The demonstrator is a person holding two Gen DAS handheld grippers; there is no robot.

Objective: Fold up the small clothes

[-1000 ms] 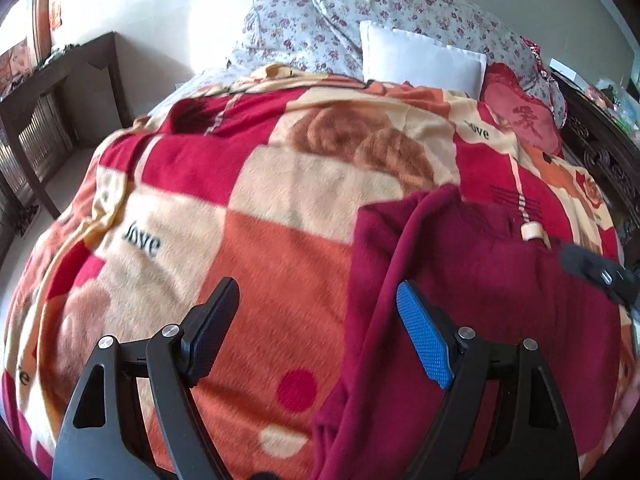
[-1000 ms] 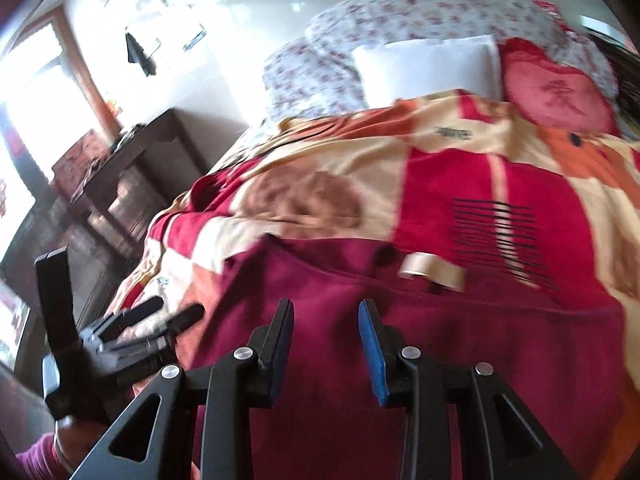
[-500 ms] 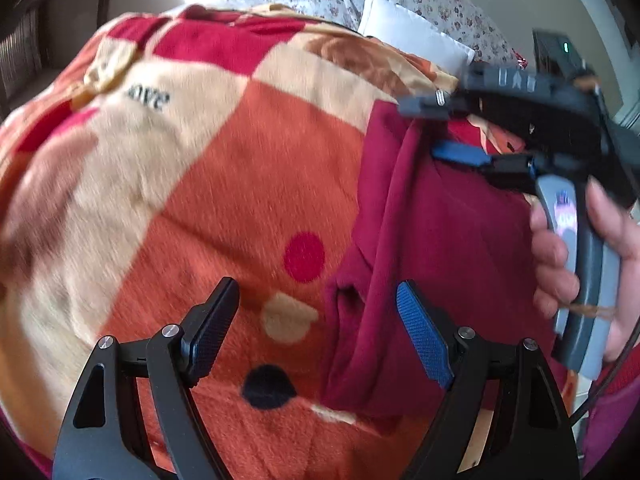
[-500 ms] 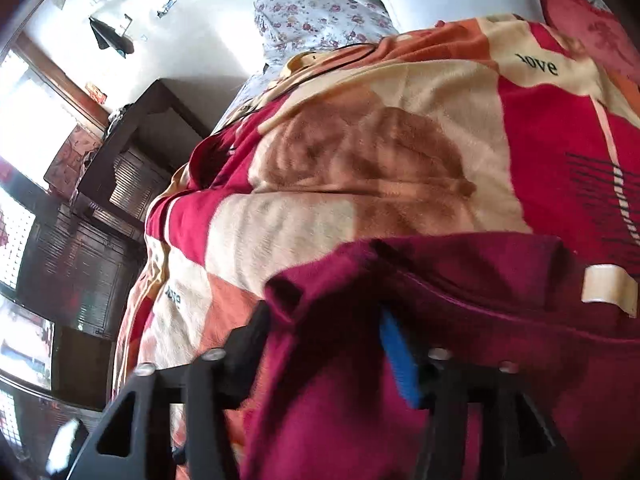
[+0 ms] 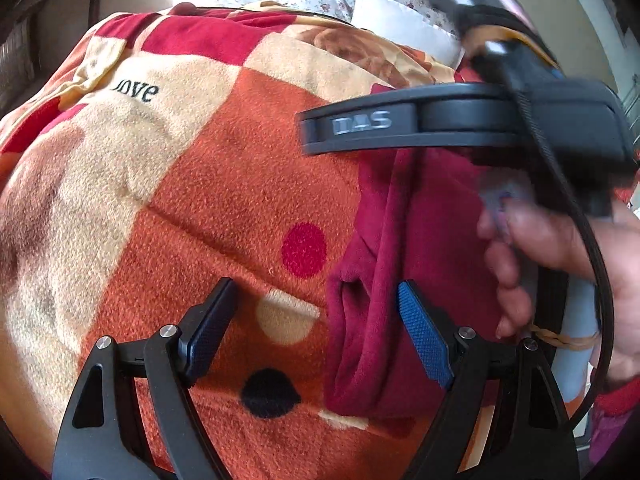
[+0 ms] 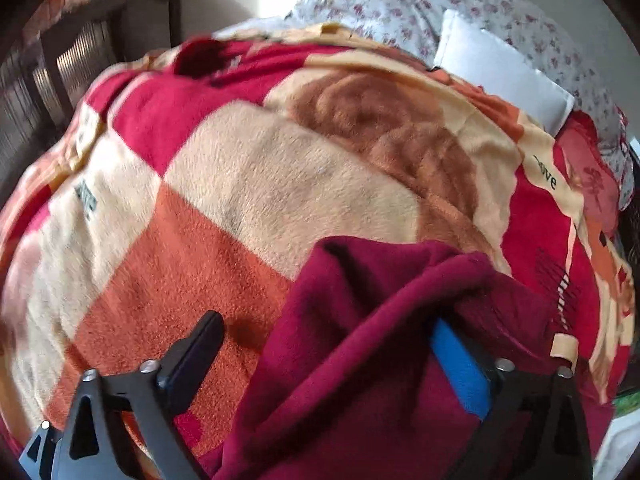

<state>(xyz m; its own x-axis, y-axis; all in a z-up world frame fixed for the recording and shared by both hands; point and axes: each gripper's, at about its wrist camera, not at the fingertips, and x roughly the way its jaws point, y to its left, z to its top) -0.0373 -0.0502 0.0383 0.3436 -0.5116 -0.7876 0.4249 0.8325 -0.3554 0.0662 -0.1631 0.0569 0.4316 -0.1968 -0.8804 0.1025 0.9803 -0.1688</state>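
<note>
A dark red garment (image 5: 404,248) lies on the right part of the bed, its left edge folded into a long ridge. My left gripper (image 5: 316,324) hovers open over the garment's near left corner; the blue pad is above the cloth, the black pad above the blanket. In the right wrist view the garment (image 6: 372,320) bunches between the fingers of my right gripper (image 6: 328,356). Its jaws are opening, a fold drapes over the blue pad and the black pad stands clear of the cloth. A hand (image 5: 548,252) holds that gripper over the garment's far left edge.
A fleece blanket (image 6: 248,200) in red, orange and cream squares covers the bed. A white pillow (image 6: 500,72) and floral pillows (image 6: 380,4) lie at the head. Dark wooden furniture (image 6: 80,60) stands beside the bed on the left.
My right gripper went from nearly shut to wide and moved left to the garment's edge, coming into the left wrist view. My left gripper tipped down toward the garment's near corner.
</note>
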